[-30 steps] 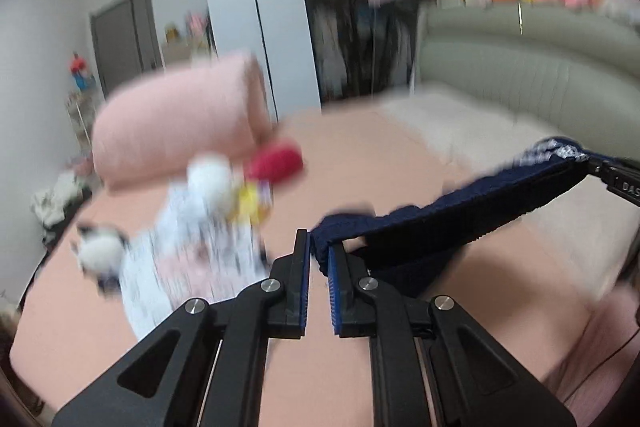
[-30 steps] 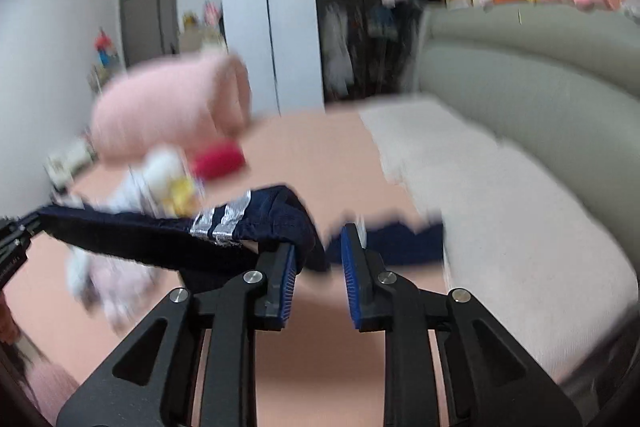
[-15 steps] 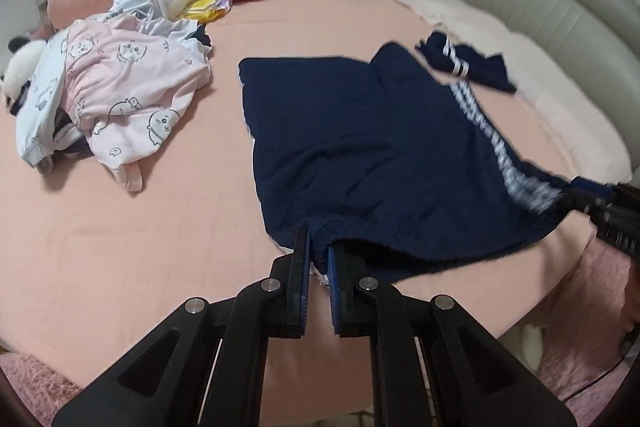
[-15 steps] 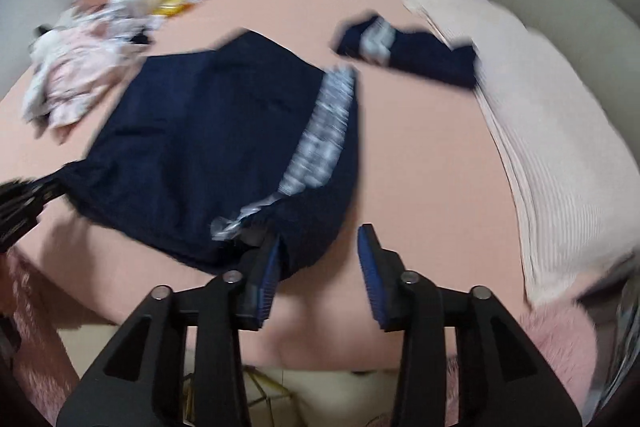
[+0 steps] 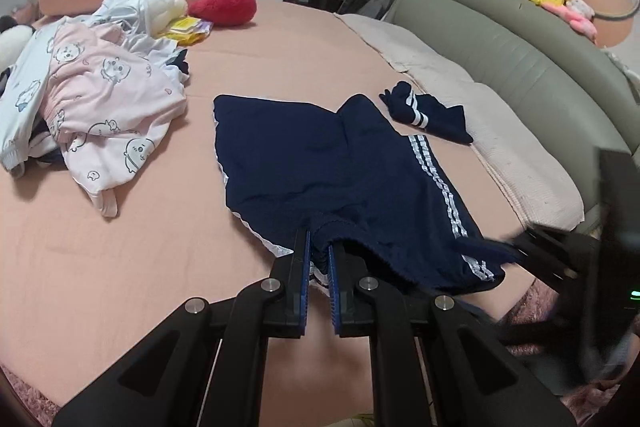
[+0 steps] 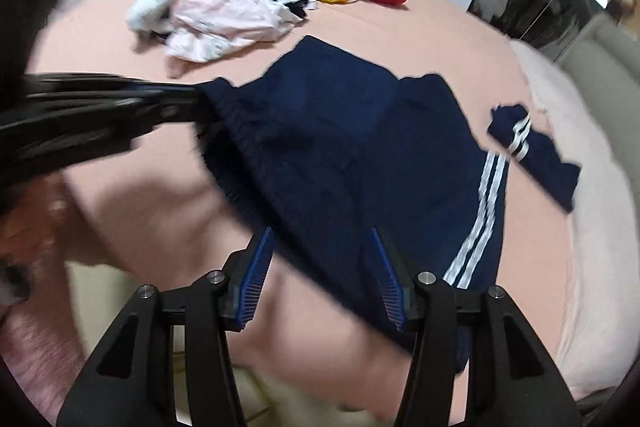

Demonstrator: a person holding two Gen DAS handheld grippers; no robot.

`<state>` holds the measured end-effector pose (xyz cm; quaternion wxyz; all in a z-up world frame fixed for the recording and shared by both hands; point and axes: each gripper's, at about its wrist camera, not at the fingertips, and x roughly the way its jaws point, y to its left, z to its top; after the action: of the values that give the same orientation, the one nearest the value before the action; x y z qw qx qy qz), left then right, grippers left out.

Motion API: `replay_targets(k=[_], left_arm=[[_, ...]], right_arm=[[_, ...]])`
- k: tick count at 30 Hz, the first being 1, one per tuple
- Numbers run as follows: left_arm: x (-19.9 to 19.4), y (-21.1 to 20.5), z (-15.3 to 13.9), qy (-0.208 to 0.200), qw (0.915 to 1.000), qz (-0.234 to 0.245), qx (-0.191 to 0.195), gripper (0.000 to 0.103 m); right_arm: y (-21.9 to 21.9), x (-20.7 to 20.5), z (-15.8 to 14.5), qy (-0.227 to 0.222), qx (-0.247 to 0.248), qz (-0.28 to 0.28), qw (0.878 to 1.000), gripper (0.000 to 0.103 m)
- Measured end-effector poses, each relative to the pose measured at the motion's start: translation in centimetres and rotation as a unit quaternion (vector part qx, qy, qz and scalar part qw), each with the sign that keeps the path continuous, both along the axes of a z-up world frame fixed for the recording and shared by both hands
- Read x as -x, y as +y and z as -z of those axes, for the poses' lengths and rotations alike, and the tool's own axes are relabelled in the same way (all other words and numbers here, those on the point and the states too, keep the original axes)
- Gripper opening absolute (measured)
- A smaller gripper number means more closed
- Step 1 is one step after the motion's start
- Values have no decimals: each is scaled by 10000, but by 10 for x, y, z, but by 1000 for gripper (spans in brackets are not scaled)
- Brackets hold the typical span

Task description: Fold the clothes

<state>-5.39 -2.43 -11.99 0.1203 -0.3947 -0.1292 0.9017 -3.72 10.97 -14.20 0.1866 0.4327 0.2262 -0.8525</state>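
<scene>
Left wrist view: navy shorts (image 5: pixel 320 155) spread flat near bed's (image 5: pixel 120 247) front edge for folding, waistband pinched by left hand-held gripper (image 5: pixel 319 259), right hand-held gripper (image 6: pixel 322 269) opening, letting go.

Shorts (image 5: pixel 332 163) flat on the bed (image 5: pixel 120 247), clothes pile (image 5: pixel 92 99) left, small garment (image 5: pixel 428 115) right.

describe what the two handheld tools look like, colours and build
Both match: the left tool and right tool have matte black angular linkage arms with triangular cut-outs and round silver pivot bolts. Each finger ends in a flat blue ribbed pad. A small green light glows on the right tool's black body in the left wrist view.
</scene>
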Motion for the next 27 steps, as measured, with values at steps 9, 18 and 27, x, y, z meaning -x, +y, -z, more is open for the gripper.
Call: replay_targets(k=[9,18,27], left_arm=[[4,20,17,-333,9986,277,297,20],[9,43,32,-464,9915,-113,1213,15],[0,-3,49,-1215,9894,-467,640,36]], right_arm=[[35,34,23,98,-483,933,9944,14],[98,30,-6,281,12,1619,9864,18],[104,9,7,121,-124,1426,9896,37]])
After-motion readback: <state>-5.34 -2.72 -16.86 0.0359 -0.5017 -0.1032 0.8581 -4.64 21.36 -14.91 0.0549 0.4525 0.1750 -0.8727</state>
